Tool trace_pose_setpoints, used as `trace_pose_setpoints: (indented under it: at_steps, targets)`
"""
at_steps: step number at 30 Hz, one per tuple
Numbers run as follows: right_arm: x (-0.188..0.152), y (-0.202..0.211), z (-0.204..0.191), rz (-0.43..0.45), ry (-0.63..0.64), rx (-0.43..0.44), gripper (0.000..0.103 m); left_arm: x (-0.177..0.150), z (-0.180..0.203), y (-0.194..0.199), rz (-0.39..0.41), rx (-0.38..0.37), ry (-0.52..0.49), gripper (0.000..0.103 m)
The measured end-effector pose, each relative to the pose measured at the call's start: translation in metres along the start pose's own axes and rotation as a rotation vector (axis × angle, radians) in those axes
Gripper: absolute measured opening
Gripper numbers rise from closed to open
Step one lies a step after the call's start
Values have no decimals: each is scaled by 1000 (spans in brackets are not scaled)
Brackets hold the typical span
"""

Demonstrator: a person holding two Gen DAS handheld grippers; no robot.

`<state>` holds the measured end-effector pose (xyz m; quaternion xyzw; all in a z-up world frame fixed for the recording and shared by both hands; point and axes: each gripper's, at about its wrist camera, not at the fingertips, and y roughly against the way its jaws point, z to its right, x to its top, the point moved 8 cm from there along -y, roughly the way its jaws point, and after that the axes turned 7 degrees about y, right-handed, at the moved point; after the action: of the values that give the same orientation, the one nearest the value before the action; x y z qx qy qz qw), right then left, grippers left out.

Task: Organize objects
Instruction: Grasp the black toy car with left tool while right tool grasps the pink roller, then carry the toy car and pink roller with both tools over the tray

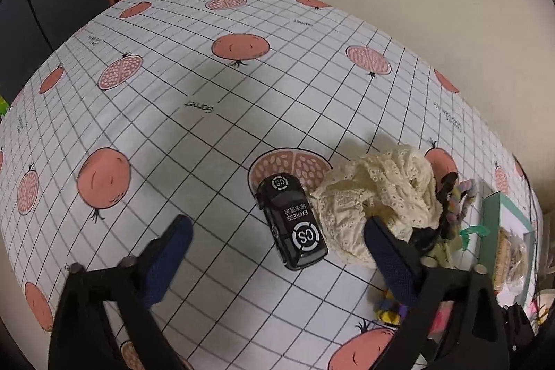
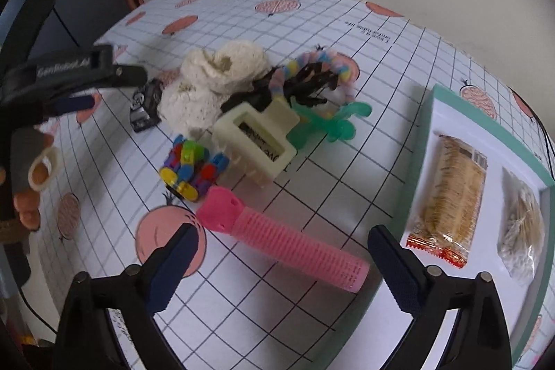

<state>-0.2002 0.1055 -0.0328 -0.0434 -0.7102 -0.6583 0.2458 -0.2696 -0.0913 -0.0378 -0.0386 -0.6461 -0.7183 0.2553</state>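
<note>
The sorting looks barely begun: on the table (image 2: 312, 33), covered by a grid cloth printed with pomegranates, most of the objects lie in a loose heap, while the teal-rimmed tray (image 2: 485, 123) at the right edge holds only a wrapped snack bar (image 2: 451, 200) and a clear packet of pale bits (image 2: 520, 231) in its white compartments. Still outside the tray are the black toy car (image 1: 291, 221), which sits just beside and touching the cream lace cloth (image 1: 381, 196); the cream hair claw clip (image 2: 256, 137) resting against the heap; the multicoloured block toy (image 2: 190, 172) just in front of the clip; the pink hair roller (image 2: 288, 241) lying flat nearest the right wrist camera; a green plastic piece (image 2: 329, 120); and a pastel twisted band (image 2: 312, 65) tangled with something black that cannot be made out. Judging by this, nearly everything remains to be placed. The left tool (image 1: 277, 245) hovers low over the toy car with its jaws spread wide, the car lying between the blue pads but untouched, and it grips nothing. The right tool (image 2: 282, 241) is likewise wide open and empty, poised above the pink roller's middle, with the pads clear of it on either side.
</note>
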Motion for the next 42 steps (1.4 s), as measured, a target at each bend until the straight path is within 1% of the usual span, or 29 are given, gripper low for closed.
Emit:
trace_pose_setpoints:
  at_steps: [1,2,3,5,7,9,11,12,13,14,15,16,17,19,21,24,26,28,35,40,42]
  targets:
    - [0,-1,-2,-3,13,2,91,-1,0,-4,-6,3,-2,88]
    - [-1,-3,-4,-13,20,10,89,-1,1,-8,-16,4,-2,88]
    - [-1,-4,-5,-20,26,9,88,-1,3,-11,-18,1,-4,85]
    - [-1,-6,-7,-26,35,8,80,-1,5,-13,-13,1,-12,77]
    - [-2,-8,-9,-34,39,13,74,-1,7,-14,-14,4,-17,70]
    - [-2,-9,-10,-40,44,10,70,0,9,-14,-12,-5,-15,69]
    - [-3,-9,-11,-41,48,16,68,-1,10,-15,-14,-1,-23,64]
    - [-3,-9,-11,-44,50,15,66,-1,11,-16,-16,1,-28,59]
    - [-4,-8,-11,-46,49,14,61,-2,11,-16,-18,2,-32,55]
    - [-4,-8,-11,-51,47,17,54,-2,11,-17,-22,4,-36,54]
    - [-4,-8,-10,-53,44,15,53,-3,10,-17,-23,8,-39,51]
    - [-4,-8,-10,-56,43,17,48,-3,10,-17,-22,11,-41,47]
    - [-5,-8,-10,-58,43,18,46,-3,9,-18,-25,14,-44,46]
    - [-5,-8,-8,-62,37,19,42,-5,7,-19,-33,19,-46,40]
    - [-5,-8,-7,-66,31,24,39,-5,7,-20,-36,14,-48,38]
    - [-5,-8,-6,-70,22,39,35,-5,6,-18,-31,42,-66,34]
    - [-5,-8,-7,-73,21,52,30,-6,4,-17,-37,47,-66,33]
    - [-4,-7,-7,-72,26,55,28,-6,3,-16,-39,55,-62,32]
    - [0,6,-10,-49,18,96,26,-3,-2,-6,-31,73,-45,32]
    - [8,24,-12,-6,20,104,26,6,3,16,19,62,-42,32]
    - [7,38,-11,18,16,112,26,9,6,25,37,57,-49,32]
